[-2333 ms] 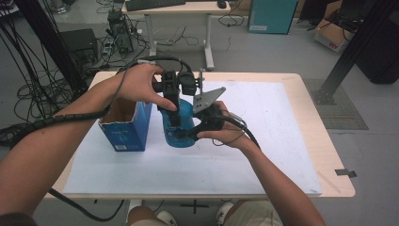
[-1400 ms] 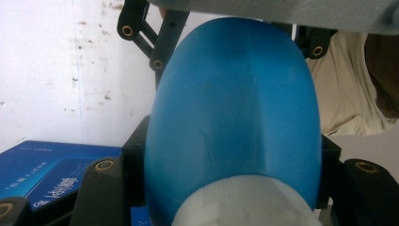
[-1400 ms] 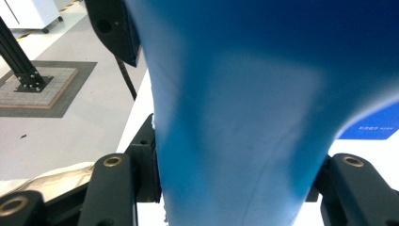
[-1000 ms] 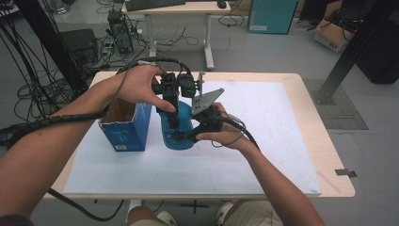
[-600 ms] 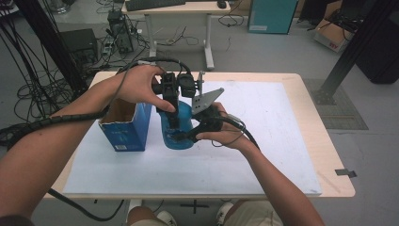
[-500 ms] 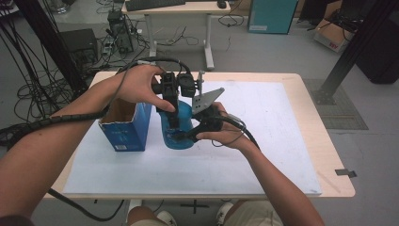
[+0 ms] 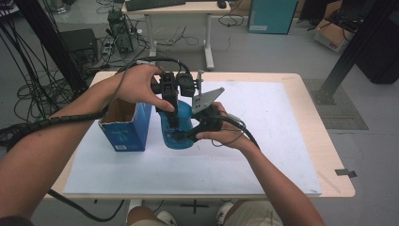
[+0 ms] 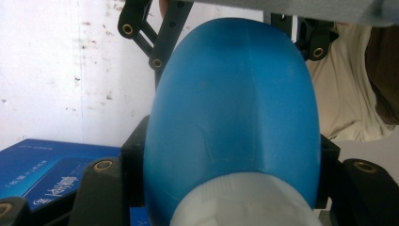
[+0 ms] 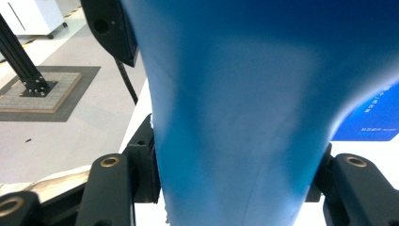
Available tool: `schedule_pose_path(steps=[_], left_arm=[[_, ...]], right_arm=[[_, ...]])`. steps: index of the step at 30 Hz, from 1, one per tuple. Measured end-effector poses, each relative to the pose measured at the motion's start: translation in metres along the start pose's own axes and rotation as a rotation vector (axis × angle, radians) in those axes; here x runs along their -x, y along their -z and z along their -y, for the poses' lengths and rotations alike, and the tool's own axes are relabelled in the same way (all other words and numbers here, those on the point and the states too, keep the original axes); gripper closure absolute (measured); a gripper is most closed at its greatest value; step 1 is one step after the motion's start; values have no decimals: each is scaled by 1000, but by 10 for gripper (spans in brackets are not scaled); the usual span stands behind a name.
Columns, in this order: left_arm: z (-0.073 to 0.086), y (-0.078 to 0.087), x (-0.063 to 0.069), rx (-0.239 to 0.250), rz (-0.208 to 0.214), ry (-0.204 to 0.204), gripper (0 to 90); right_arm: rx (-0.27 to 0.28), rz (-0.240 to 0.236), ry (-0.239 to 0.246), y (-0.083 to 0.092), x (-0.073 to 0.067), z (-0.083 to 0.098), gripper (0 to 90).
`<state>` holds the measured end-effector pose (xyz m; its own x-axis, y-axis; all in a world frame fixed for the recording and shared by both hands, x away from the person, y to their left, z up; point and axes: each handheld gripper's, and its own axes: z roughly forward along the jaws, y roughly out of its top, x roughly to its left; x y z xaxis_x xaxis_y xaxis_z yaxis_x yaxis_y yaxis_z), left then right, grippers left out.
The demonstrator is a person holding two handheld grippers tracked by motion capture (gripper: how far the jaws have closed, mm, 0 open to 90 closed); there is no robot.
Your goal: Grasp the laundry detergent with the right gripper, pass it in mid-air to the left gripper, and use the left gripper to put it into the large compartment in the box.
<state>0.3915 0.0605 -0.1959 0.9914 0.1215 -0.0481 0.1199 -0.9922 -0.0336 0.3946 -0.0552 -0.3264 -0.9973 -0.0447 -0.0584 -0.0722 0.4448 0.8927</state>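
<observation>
While clamped from two sides, blue bottle (image 7: 178, 127) upright on white sheet (image 7: 263, 141) of the surface (image 7: 324, 155), just beside open blue carton (image 7: 123, 126).

Left hand-held gripper (image 7: 173, 117): coming down from above, closed on the bottle's upper part near the white cap (image 8: 242, 200); jaws pressed against both flanks in the left gripper view.

Right hand-held gripper (image 7: 181, 136): reaching in from the side, closed on the bottle's lower body; jaws tight against both sides in the right gripper view.

Step in hand, as judged: moving the bottle, probably toward or away from the carton. Advisable: keep both grips even, lift straight, hold the body vertical, avoid squeezing the soft plastic out of shape, clear the carton's rim before any sideways travel.

High view: layout of bottle, carton and both forearms; contact points hidden under the hands. Left gripper view: cap, bottle shoulder, carton's printed face (image 8: 47, 172), far gripper linkage. Right gripper view: bottle wall close up, floor (image 9: 56, 127) beyond the surface edge, corner of carton print (image 9: 376, 117).
</observation>
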Motion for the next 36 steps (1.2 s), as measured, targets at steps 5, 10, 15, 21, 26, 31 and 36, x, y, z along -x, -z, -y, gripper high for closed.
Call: schedule_pose_path(steps=[5,10,15,21,26,31,36], left_arm=[[1,-1,0,7,-2,2,382],[1,0,0,9,-2,6,382],[1,0,-1,13,-2,7,382],[1,-1,-1,9,-2,7,382],[2,-1,-1,14,-5,9,382],[2,-1,-3,8,5,12,382],[3,-1,-5,11,-5,30,381]], right_arm=[[1,-1,2,0,0,0,415],[3,1,4,-1,0,0,415],[3,-1,4,0,1,0,415],[1,-4,3,-1,1,0,414],[6,-2,2,-1,2,0,414],[5,-3,3,-1,2,0,413],[-1,14,-7,-2,1,1,314]])
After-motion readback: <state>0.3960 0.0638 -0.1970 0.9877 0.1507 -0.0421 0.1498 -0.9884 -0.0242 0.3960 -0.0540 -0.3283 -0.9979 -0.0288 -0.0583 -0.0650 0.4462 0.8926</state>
